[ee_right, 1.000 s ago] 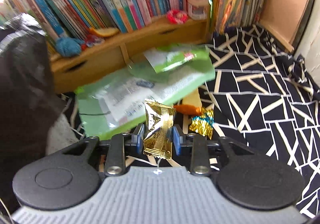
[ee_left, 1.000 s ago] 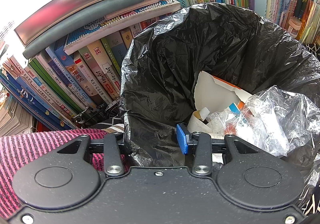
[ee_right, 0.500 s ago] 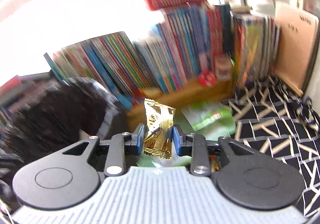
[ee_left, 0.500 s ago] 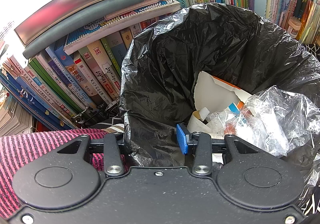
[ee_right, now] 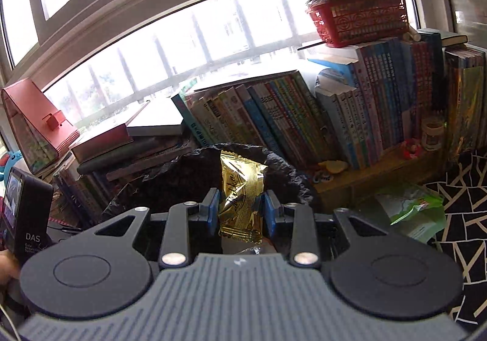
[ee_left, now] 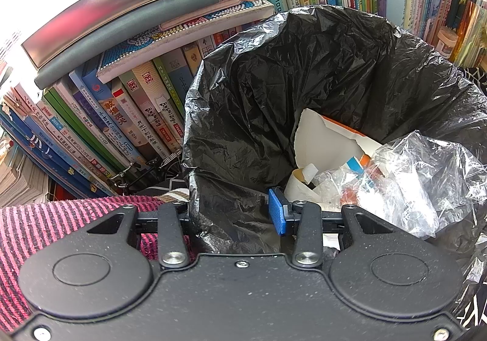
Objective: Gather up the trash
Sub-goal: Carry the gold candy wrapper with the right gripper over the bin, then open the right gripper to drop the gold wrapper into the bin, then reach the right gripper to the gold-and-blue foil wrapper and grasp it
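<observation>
Bookshelf behind, right claw [ee_right: 240, 213] opening, gold wrapper [ee_right: 242, 201] between

A lived-in home study corner, crammed rows of books [ee_right: 274, 115] beneath a bright window [ee_right: 188, 36], lined trash bin [ee_left: 304, 82] alongside

The left gripper [ee_left: 234, 213] is clamping the near rim of the black trash bag [ee_left: 304, 91], holding its mouth open. Torn white cardboard [ee_left: 316, 134], a paper roll [ee_left: 296, 185] and crumpled clear plastic [ee_left: 420, 185] are lying inside the bag. Rows of books [ee_left: 131, 124] are standing behind it. A pink striped cloth [ee_left: 54, 219] is lying at lower left.
</observation>
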`<control>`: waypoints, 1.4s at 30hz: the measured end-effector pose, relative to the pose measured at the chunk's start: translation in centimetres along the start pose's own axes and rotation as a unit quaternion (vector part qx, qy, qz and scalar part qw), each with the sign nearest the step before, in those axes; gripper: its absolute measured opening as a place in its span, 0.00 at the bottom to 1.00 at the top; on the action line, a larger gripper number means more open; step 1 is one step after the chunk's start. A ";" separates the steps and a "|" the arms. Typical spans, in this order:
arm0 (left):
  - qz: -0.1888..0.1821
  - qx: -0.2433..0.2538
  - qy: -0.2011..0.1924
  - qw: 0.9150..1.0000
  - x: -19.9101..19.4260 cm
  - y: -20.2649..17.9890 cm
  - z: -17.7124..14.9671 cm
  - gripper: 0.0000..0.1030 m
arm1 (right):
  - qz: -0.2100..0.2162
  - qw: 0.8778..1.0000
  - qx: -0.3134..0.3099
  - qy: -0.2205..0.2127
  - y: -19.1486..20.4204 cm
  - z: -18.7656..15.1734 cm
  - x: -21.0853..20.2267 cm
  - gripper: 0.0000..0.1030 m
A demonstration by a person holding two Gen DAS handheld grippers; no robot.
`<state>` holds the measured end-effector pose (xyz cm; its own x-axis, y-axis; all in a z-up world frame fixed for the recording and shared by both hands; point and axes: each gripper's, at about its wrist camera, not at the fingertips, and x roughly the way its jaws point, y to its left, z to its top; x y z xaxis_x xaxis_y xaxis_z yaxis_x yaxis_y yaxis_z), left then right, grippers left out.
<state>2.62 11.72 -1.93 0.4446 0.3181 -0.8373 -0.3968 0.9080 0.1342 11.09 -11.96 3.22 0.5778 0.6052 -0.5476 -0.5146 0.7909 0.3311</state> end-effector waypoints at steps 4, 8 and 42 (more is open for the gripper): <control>0.000 0.000 0.000 1.000 0.0 0.0 0.0 0.38 | 0.006 1.000 -0.015 0.006 0.8 -0.6 0.5 0.39; 0.000 0.000 0.000 1.000 0.0 0.0 0.0 0.38 | 0.014 1.000 -0.016 0.007 1.1 -0.7 0.6 0.61; 0.000 0.000 0.000 1.000 0.0 0.0 0.0 0.38 | -0.276 0.955 0.113 0.006 -15.6 -5.1 0.4 0.82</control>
<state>2.63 11.71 -1.95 0.4444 0.3186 -0.8372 -0.3965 0.9081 0.1351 16.13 -24.57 -6.04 0.7134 0.0913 -0.6947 0.0162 0.9891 0.1465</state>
